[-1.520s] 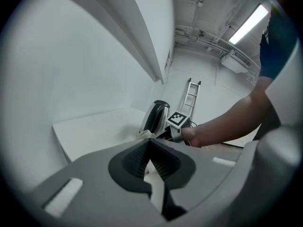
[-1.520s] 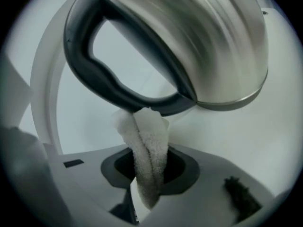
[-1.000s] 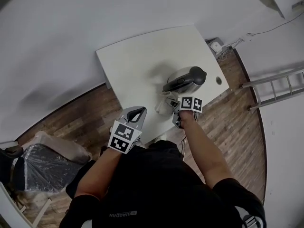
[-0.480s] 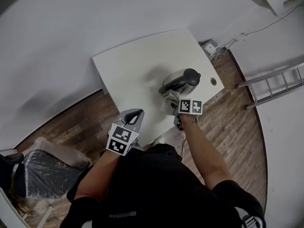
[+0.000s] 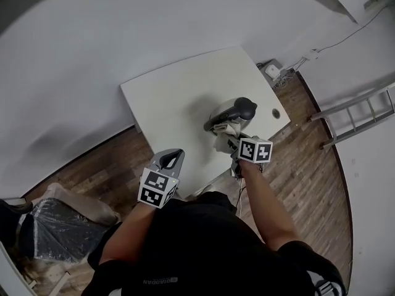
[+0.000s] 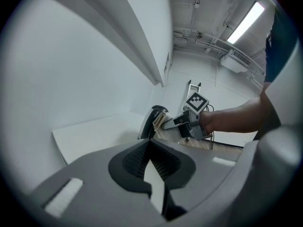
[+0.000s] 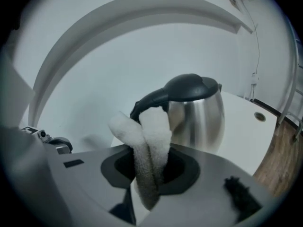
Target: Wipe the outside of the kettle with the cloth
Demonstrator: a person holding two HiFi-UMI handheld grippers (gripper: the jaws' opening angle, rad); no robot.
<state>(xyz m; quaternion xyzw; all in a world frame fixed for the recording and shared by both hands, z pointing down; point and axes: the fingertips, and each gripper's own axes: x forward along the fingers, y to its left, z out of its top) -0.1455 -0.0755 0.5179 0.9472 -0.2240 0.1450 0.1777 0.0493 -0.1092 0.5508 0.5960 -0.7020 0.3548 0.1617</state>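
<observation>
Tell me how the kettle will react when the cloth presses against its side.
The kettle looks like smooth polished steel, so the cloth should slide easily. It stands free on the table with nothing bracing it; a firm push high up might shove or tip it.

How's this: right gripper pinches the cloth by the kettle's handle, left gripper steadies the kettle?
No. The left gripper hangs apart from the kettle, as the head view shows. The right gripper does pinch the cloth by its handle.

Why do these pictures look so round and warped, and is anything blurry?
Head view: wide lens curves the table edges. Left gripper view: dark round border, ceiling lamp glares. Right gripper view: cloth blurs up close, kettle shows reflections.
</observation>
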